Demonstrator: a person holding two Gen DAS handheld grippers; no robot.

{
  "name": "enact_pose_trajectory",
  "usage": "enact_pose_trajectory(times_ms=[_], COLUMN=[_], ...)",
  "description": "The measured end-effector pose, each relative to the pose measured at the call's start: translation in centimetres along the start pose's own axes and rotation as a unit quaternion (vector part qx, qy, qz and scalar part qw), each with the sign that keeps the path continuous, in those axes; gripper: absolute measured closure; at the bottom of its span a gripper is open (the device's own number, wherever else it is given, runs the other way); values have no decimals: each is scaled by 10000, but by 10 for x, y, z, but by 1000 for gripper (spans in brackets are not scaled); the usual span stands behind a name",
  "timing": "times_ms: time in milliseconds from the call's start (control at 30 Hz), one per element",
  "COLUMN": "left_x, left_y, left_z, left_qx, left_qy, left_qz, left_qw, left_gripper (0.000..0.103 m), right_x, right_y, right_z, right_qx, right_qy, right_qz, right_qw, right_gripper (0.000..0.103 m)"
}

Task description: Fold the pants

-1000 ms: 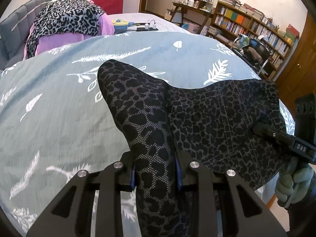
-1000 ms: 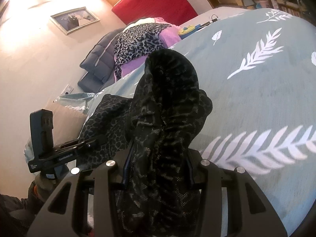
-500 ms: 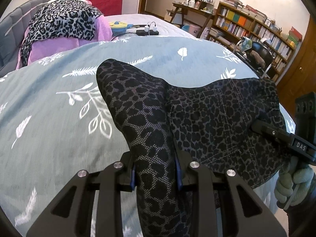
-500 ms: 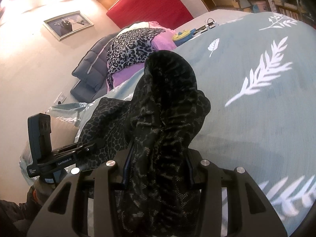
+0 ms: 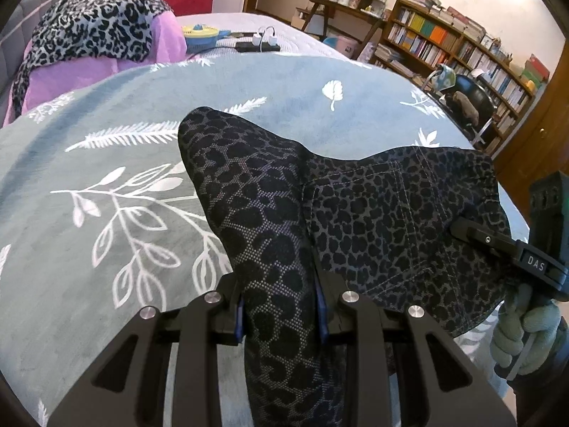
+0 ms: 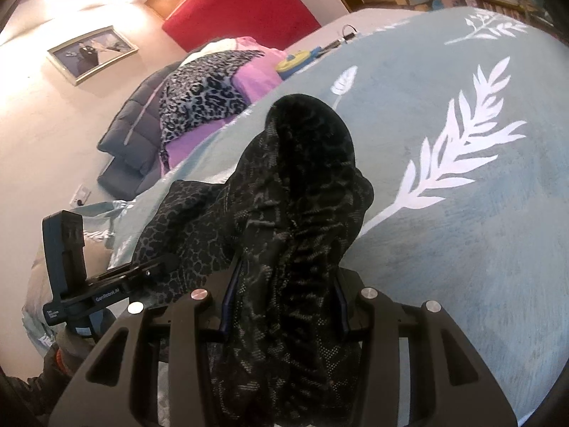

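The dark leopard-print pants (image 5: 384, 213) hang stretched between my two grippers above the bed. My left gripper (image 5: 281, 315) is shut on one bunched edge of the pants, which drapes over its jaws. My right gripper (image 6: 282, 306) is shut on the other bunched edge (image 6: 302, 185). In the left wrist view the right gripper (image 5: 505, 245) shows at the far right, clamped on the cloth near a back pocket. In the right wrist view the left gripper (image 6: 117, 284) shows at the lower left, holding the cloth.
The bed has a grey-blue cover with white leaf prints (image 5: 117, 192). A leopard-print garment on pink cloth (image 5: 92, 32) lies at the head of the bed, with a toy (image 5: 201, 35) and a power strip (image 5: 258, 47) near it. Bookshelves (image 5: 462, 53) and a chair (image 5: 469, 106) stand to the right.
Both grippers have moved forward over the bed with the pants held between them. The grip has not changed.
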State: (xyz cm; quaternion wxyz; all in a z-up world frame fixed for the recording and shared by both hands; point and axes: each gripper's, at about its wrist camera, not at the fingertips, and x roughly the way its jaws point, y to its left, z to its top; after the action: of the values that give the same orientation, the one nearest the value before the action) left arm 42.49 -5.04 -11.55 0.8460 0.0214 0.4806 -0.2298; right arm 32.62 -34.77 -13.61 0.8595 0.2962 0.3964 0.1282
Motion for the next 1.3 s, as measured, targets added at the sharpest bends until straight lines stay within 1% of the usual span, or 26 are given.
enact_pose_trajectory(times_ms=[133, 200, 233, 267, 300, 400, 433, 500, 533, 567, 667, 733, 800, 867, 933, 967, 1033, 1100, 1200, 1300], left_x=[19, 25, 28, 32, 35, 39, 40, 41, 42, 42, 39, 38, 37, 37, 37, 37, 37, 38, 37, 37], left_y=[7, 10, 11, 12, 14, 22, 24, 29, 32, 34, 36, 35, 31, 30, 30, 32, 32, 31, 29, 29], left_z=[1, -3, -5, -7, -9, -13, -13, -13, -14, -14, -15, -16, -17, -17, -17, -17, -16, -15, -15, -15], left_qx=[-56, -74, -65, -50, -43, -98, -154, -237, -276, -307, -283, -203, -84, -61, -100, -133, -171, -162, -123, -111], left_qy=[116, 170, 201, 226, 234, 219, 214, 236, 255, 269, 278, 242, 210, 199, 222, 232, 242, 245, 251, 270], left_qz=[30, 38, 56, 102, 137, 227, 294, 327, 372, 432, 556, 662, 787, 832, 842, 837, 853, 885, 966, 1004], left_qw=[9999, 9998, 9998, 9997, 9996, 9995, 9992, 9989, 9986, 9982, 9977, 9973, 9966, 9963, 9962, 9961, 9959, 9956, 9949, 9945], left_gripper=[74, 73, 70, 65, 62, 48, 40, 31, 24, 19, 17, 15, 15, 15, 15, 14, 13, 13, 13, 12], right_x=[14, 21, 23, 26, 29, 31, 30, 29, 29, 28, 19, 13, 6, 1, -4, -7, -8, -3, 17, 42], right_y=[-18, -26, -28, -30, -33, -36, -36, -32, -29, -25, -17, -5, 9, 30, 43, 48, 57, 66, 66, 46], right_z=[1, -4, -6, -8, -10, -13, -14, -15, -15, -14, -15, -14, -16, -14, -9, -5, 1, 4, 6, 13], right_qx=[118, 227, 246, 252, 252, 286, 285, 259, 237, 196, 224, 120, -238, -658, -856, -924, -1066, -1249, -1366, -1088], right_qy=[102, 200, 225, 247, 274, 284, 284, 281, 272, 253, 133, 1, -168, -413, -702, -843, -994, -957, -720, -407], right_qz=[-89, -198, -228, -269, -337, -403, -442, -597, -672, -756, -896, -1175, -1588, -2065, -2337, -2379, -2151, -1838, -1575, -1572], right_qw=[9998, 9993, 9992, 9990, 9987, 9984, 9982, 9975, 9971, 9966, 9956, 9930, 9869, 9753, 9660, 9632, 9657, 9703, 9754, 9807], right_gripper=[60, 60, 60, 59, 59, 57, 54, 50, 48, 48, 47, 47, 46, 46, 46, 46, 46, 46, 46, 46])
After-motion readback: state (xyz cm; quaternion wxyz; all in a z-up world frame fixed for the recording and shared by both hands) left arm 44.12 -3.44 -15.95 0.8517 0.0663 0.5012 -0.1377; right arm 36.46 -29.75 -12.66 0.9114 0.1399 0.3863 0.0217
